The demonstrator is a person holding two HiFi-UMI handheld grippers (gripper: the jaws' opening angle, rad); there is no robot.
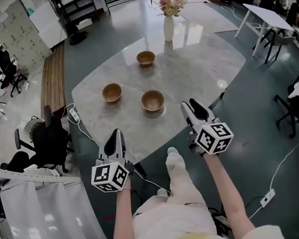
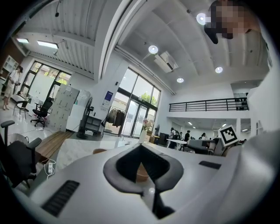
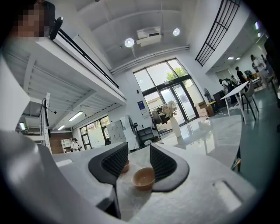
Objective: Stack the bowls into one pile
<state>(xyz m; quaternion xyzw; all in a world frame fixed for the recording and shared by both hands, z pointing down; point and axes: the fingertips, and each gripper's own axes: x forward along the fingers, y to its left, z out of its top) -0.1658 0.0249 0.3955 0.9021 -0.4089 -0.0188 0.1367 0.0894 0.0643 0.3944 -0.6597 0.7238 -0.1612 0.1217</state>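
In the head view, both forearms reach forward from 6 o'clock, short of the table [image 1: 197, 68]. The left gripper [image 1: 117, 133] points toward 12 with its jaws together. The right gripper [image 1: 191, 106] points toward 11 with its jaws apart. Three empty wooden bowls stand well apart on the table: the near bowl [image 1: 152, 100] at 6 o'clock, the left bowl [image 1: 111, 92] at 9 and the far bowl [image 1: 145, 58] at 12. A vase [image 1: 168, 27] of flowers stands beyond them.

In the left gripper view, the left gripper [image 2: 141, 145] is closed at the tips and grips nothing. A bowl [image 2: 141, 173] shows through the gap between the pads.

In the right gripper view, the right gripper [image 3: 134, 158] is spread and empty. The near bowl [image 3: 143, 177] sits on the table beyond it, with the left bowl [image 3: 125, 166] at 10 o'clock.
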